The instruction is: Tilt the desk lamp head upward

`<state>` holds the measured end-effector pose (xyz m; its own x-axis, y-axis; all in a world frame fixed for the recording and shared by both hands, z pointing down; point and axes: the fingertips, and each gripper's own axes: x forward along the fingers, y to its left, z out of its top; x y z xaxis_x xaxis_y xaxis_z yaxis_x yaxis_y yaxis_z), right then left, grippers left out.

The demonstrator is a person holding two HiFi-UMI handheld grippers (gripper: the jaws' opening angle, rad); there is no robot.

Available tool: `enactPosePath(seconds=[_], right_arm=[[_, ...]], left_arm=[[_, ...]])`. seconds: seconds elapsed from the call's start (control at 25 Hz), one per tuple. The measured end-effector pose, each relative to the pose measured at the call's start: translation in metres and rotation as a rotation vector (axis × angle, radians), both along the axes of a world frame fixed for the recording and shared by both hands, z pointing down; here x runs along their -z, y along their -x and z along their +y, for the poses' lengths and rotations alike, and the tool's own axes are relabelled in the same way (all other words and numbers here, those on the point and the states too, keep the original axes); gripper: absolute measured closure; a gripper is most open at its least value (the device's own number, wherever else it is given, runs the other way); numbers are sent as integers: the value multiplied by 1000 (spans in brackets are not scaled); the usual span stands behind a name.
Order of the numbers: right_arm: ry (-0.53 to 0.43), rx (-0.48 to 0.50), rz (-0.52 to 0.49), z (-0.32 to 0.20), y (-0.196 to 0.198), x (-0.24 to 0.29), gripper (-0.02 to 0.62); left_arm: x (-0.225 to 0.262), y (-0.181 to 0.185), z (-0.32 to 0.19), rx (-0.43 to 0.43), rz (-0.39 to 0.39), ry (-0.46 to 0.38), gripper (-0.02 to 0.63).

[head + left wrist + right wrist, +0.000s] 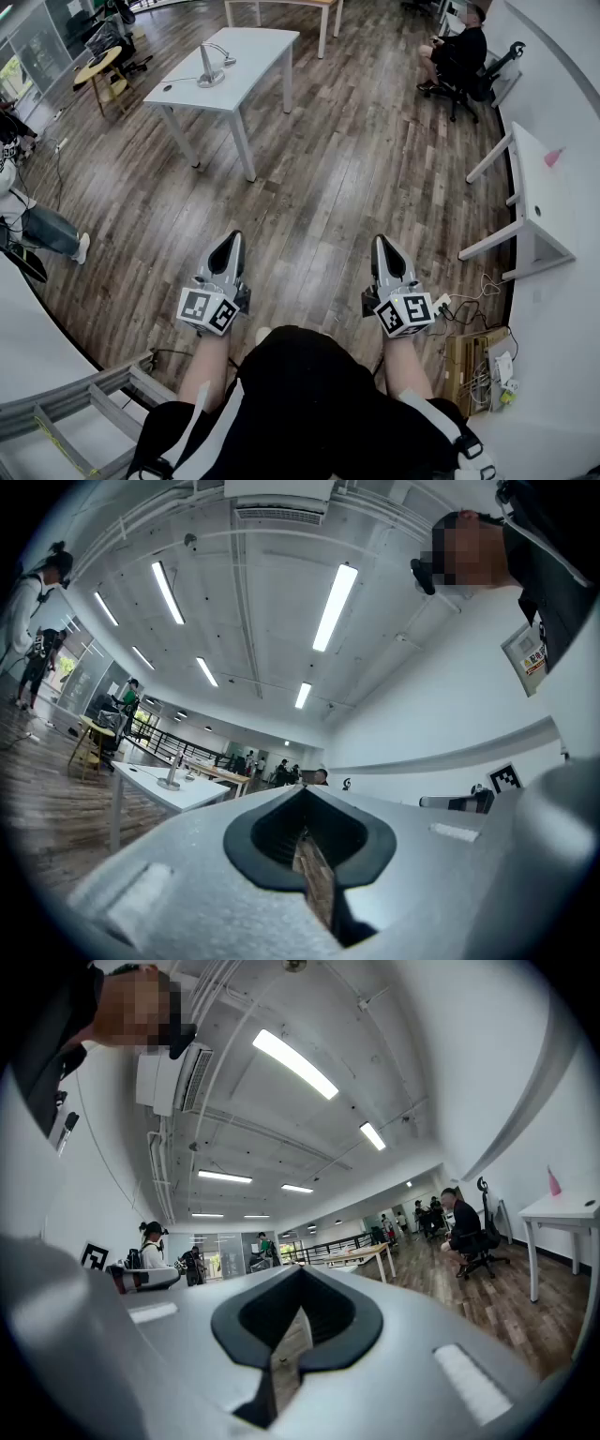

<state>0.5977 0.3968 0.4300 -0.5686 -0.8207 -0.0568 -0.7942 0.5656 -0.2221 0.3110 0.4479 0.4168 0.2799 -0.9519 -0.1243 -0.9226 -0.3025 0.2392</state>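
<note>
A silver desk lamp stands on a white table far across the room, its head bent over to the right. The lamp shows small and distant on that table in the left gripper view. My left gripper and right gripper are held side by side in front of the person's body, well short of the table. Both are shut with nothing between their jaws. The right gripper view looks down the room and does not show the lamp.
Wood floor lies between me and the white table. A second white table stands at the right wall, cables and a box beneath. A seated person is at the back right, a round wooden stool back left.
</note>
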Motion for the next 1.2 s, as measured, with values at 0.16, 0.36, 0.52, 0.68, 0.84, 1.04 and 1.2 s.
enactPosePath(seconds=[0.16,0.36,0.52,0.68,0.84,1.04,1.2], right_arm=[[-15,-19,-2,3,-3,4,592],[-18,-27,-4,4,-8,4,592],[-11,-29,-5,5,-16,3,592],[-2,-29,-9,6,-24,0,592],[16,8,-30,9,-31,-4,591],[19,85,-29,7,-29,-9,591],[20,158,-39,0,-18,-9,591]], left_arm=[[1,-2,3,6,-7,-4,606],[3,-5,2,10,-4,-14,606],[3,-19,-1,-15,2,-15,606],[0,-28,0,-21,3,-5,606],[-3,-37,4,1,5,-1,606],[-4,-42,15,53,-4,-2,606],[-1,-36,27,108,-27,4,606]])
